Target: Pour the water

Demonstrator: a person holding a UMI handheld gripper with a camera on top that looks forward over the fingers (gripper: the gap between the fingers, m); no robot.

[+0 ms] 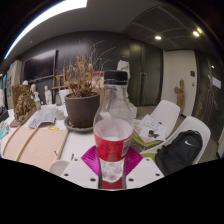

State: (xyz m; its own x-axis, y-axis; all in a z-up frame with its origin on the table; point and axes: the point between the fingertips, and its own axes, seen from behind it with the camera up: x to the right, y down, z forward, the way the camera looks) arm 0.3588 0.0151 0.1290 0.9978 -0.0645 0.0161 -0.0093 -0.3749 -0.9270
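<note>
A clear plastic water bottle (113, 108) with a red label and a clear cap stands upright between my fingers, its lower part pressed by the magenta pads (92, 158) on both sides. My gripper (112, 162) is shut on the bottle, which looks lifted above the table. The bottle's base is hidden behind the white fingers. No cup or other vessel for the water shows in this view.
A dark pot with dry branches (82, 103) stands just behind the bottle on the light wooden table (40, 145). Papers (45, 117) lie to its left. A black bag (181, 152) and a white chair (166, 117) are to the right.
</note>
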